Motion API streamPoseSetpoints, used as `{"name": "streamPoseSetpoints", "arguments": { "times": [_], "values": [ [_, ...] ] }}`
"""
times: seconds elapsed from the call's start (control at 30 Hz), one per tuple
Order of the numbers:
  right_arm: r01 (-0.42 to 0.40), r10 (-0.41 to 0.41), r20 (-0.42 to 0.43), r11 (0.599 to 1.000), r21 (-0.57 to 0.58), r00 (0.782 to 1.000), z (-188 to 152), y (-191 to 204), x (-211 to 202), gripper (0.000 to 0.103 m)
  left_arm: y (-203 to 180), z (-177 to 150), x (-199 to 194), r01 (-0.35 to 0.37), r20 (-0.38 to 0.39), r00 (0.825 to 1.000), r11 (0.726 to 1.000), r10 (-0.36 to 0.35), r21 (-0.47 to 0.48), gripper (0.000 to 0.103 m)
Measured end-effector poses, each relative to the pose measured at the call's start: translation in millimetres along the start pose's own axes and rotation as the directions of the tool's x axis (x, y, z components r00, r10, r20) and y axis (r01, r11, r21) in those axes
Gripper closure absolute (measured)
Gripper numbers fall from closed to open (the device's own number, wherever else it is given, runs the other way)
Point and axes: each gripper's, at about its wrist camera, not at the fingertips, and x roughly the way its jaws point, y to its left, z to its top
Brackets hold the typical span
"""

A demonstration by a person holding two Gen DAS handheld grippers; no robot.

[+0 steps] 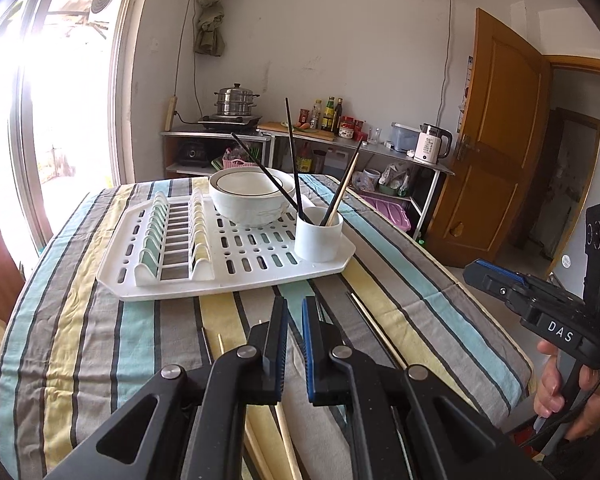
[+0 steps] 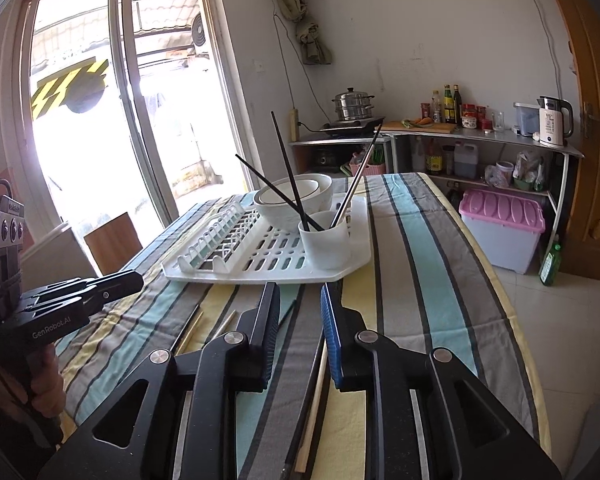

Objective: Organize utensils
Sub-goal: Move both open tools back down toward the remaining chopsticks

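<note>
A white drying rack [image 1: 236, 276] [image 2: 352, 264] lies on the striped tablecloth. On it stand a white utensil cup [image 1: 318, 236] [image 2: 327, 242] with three chopsticks leaning in it and stacked white bowls [image 1: 249, 200] [image 2: 292, 200]. Loose chopsticks lie on the cloth: one wooden [image 1: 374, 332], others under my left gripper [image 1: 288, 436], and a wooden and a dark one below my right gripper [image 2: 314, 396]. My left gripper [image 1: 295, 308] is open by a narrow gap and empty. My right gripper [image 2: 300, 294] is open and empty, also showing in the left wrist view [image 1: 496, 276].
A plate holder [image 1: 176, 240] fills the rack's left side. Behind the table are a shelf with a steamer pot [image 1: 236, 102], bottles and a kettle [image 1: 432, 144]. A pink-lidded bin [image 2: 500, 232] stands on the floor at right. A glass door is at left.
</note>
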Motion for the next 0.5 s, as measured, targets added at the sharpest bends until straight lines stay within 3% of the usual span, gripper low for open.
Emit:
{"name": "streamPoseSetpoints", "arguments": {
  "times": [0.17, 0.3, 0.5],
  "values": [
    [-0.002, 0.002, -0.018, 1.000, 0.007, 1.000, -16, 5, -8, 0.081, 5, -17, -11, -0.017, -0.017, 1.000, 1.000, 0.017, -0.007, 0.096],
    [-0.014, 0.014, -0.033, 1.000, 0.008, 0.999, -24, 8, -10, 0.081, 12, -29, -15, -0.017, -0.038, 0.999, 1.000, 0.016, -0.023, 0.089],
    [-0.012, 0.013, -0.056, 1.000, 0.018, 0.998, -30, 7, -6, 0.081, 21, -42, -12, -0.024, -0.069, 0.997, 0.999, 0.021, -0.044, 0.086]
  ]
}}
